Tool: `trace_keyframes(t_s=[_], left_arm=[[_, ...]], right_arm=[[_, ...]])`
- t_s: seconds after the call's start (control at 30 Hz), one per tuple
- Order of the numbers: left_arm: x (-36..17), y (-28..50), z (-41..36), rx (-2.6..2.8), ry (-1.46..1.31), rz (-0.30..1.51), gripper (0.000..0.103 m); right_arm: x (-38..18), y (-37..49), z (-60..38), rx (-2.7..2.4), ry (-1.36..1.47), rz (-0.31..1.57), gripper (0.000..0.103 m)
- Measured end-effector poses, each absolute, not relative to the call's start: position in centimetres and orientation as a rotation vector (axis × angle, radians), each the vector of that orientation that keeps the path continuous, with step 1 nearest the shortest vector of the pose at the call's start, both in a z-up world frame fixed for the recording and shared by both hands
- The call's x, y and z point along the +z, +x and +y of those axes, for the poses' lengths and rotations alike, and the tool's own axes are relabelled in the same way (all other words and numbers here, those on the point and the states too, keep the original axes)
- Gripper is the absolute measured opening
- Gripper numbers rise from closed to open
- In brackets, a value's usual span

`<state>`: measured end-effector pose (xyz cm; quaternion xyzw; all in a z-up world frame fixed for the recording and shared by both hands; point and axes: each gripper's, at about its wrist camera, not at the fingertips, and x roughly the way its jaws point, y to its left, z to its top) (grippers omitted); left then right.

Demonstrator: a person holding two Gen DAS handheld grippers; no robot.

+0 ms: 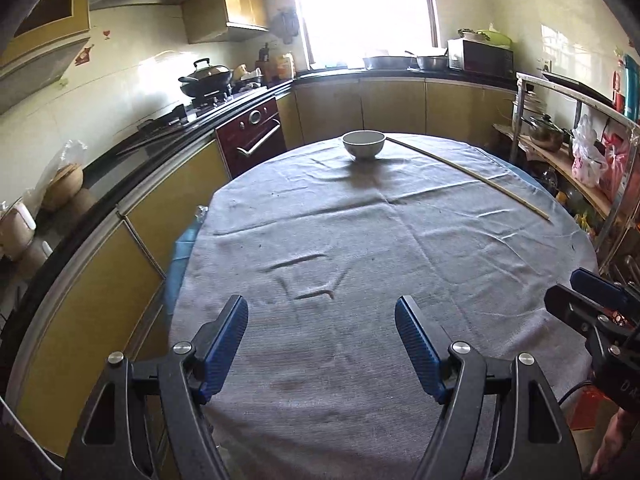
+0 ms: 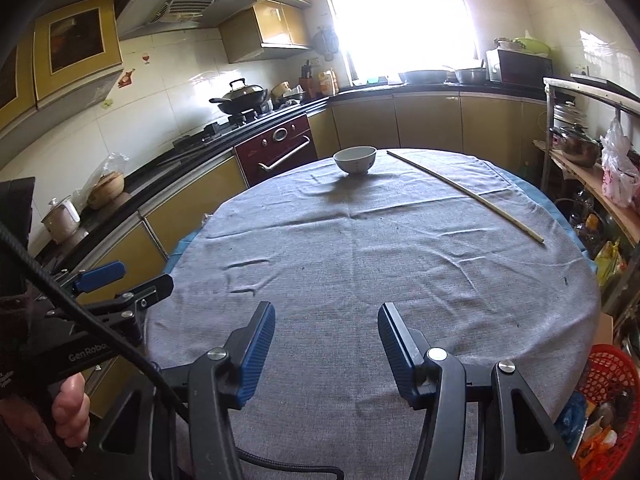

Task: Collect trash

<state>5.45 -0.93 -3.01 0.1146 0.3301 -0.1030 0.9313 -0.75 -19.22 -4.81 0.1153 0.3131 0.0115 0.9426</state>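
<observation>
A white bowl stands at the far side of a round table covered by a grey cloth. A long thin wooden stick lies on the cloth at the far right. My left gripper is open and empty over the table's near edge. My right gripper is open and empty beside it, also over the near edge. The right gripper shows at the right of the left wrist view, and the left gripper at the left of the right wrist view.
A red mesh basket holding trash sits on the floor at the right of the table. Kitchen counters with a wok and an oven run along the left. A shelf rack with pots and bags stands on the right.
</observation>
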Motion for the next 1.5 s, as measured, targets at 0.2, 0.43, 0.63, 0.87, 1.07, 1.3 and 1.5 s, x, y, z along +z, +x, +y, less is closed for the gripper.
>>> trace_keyframes(t_s=[0.2,0.43,0.63,0.87,1.07,1.3,1.5], left_arm=[[-2.1,4.8,-0.7,-0.195,0.238,0.648,0.076],[-0.9,4.2,-0.5,-0.185,0.241,0.615,0.076],[0.1,4.2,-0.2,-0.176,0.235,0.591,0.076],[0.8,4.9,-0.3,-0.178,0.232,0.580,0.077],[0.9,6.0,-0.6,-0.182,0.235,0.585,0.077],[0.8,7.5,-1.0,-0.180,0.233,0.600,0.077],[0.7,8.7,-1.3,-0.183,0.235,0.611,0.077]], right_arm=[[-4.1,-1.9,-19.5,0.025,0.243,0.615,0.058],[-3.0,-2.1,-19.3,0.022,0.223,0.592,0.058],[-1.6,-1.8,-19.0,0.005,0.207,0.574,0.059],[-1.3,-1.4,-18.8,0.000,0.202,0.579,0.059],[-1.3,-0.9,-18.9,-0.015,0.200,0.577,0.059],[-1.7,0.2,-19.2,-0.034,0.194,0.587,0.059],[-1.9,1.3,-19.9,-0.045,0.207,0.595,0.059]])
